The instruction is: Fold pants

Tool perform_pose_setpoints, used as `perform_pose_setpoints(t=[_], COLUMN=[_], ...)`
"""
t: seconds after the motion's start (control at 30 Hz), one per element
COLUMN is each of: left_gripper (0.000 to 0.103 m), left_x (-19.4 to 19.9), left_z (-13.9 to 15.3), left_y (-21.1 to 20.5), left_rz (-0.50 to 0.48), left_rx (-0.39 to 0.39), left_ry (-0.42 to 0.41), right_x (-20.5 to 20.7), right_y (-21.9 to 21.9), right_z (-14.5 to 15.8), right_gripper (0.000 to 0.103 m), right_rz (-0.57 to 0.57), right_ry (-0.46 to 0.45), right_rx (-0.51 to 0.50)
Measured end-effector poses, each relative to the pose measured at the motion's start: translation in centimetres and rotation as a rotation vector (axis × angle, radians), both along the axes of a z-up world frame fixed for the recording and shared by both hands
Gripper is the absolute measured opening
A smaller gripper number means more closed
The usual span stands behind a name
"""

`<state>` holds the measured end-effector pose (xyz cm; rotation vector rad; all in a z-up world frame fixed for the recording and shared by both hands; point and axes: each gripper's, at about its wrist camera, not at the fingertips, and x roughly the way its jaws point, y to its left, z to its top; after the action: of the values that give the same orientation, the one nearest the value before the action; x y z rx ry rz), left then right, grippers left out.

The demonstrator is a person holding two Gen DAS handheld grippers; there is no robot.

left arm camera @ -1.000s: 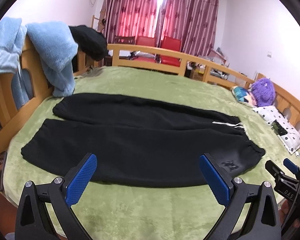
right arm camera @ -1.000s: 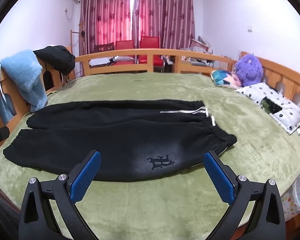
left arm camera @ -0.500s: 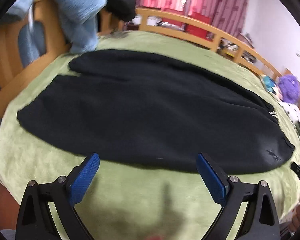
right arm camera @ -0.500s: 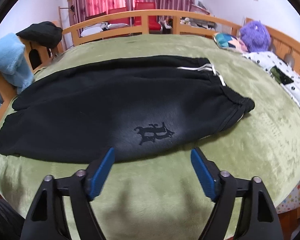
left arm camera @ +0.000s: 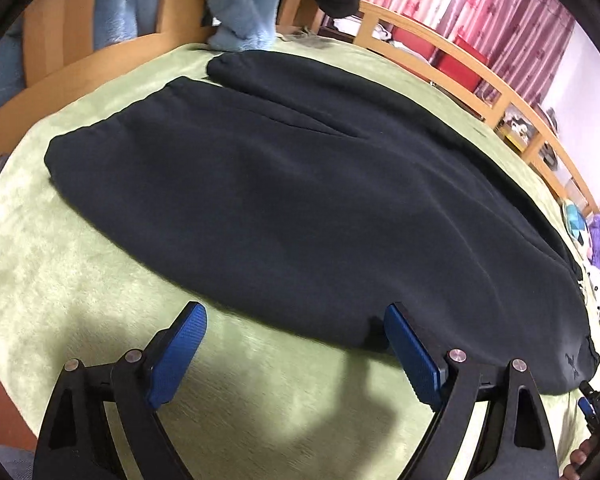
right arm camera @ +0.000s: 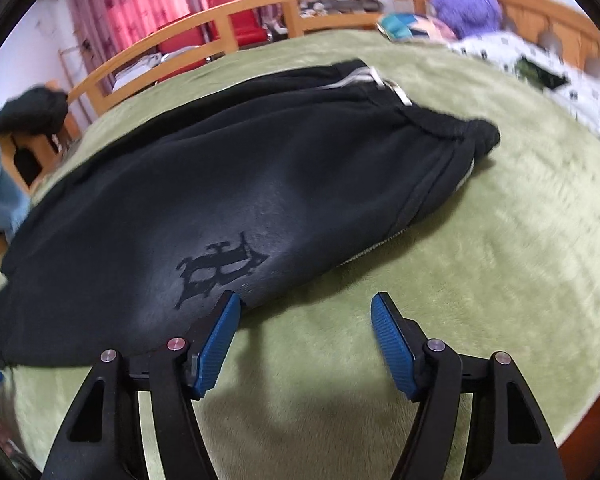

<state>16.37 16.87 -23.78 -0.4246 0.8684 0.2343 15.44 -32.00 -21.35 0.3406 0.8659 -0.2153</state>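
Left wrist view: the left gripper (left arm camera: pixel 296 344) has just been narrowing, still spread and empty, at the near edge of the black fleece pants (left arm camera: pixel 300 200) laid flat on the green plush blanket (left arm camera: pixel 60 300).

Right wrist view: the right gripper (right arm camera: pixel 306 334) has also been narrowing, nothing between its pads, near the waistband. Both should pinch the near hem evenly.

Black pants (left arm camera: pixel 300 200) on green blanket (left arm camera: pixel 60 280)

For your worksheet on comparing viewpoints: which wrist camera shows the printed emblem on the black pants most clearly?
The right wrist view. The emblem sits large and readable on the pants, just beyond the right gripper. In the left wrist view the emblem is only a tiny mark at the far right edge, too small to read.
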Motion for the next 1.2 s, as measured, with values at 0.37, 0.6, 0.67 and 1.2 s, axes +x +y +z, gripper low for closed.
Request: perform_pose_setpoints(t=[0.37, 0.6, 0.67, 1.2], left_gripper=[0.089, 0.037, 0.016, 0.008], left_x=[1.5, 3.1, 3.2, -2.8], left_z=[-1.1, -1.2, -1.4, 3.5], left_y=[2.8, 6.2, 7.9, 8.1], left_rz=[0.048, 0.179, 0.221, 0.110], left_rx=[-0.070, -0.187, -0.252, -0.207], left_ry=[-0.049, -0.075, -0.083, -0.187], right_x=[4.0, 6.7, 7.3, -0.9], right_y=[-2.4, -2.0, -3.0, -3.2], right_z=[-1.5, -2.0, -2.2, 2.6], right_gripper=[0.069, 0.030, 0.021, 0.010], right_rz=[-0.032, -0.051, -0.064, -0.076], right_ry=[0.037, 0.016, 0.011, -0.096], right_rx=[0.098, 0.039, 0.117, 0.097])
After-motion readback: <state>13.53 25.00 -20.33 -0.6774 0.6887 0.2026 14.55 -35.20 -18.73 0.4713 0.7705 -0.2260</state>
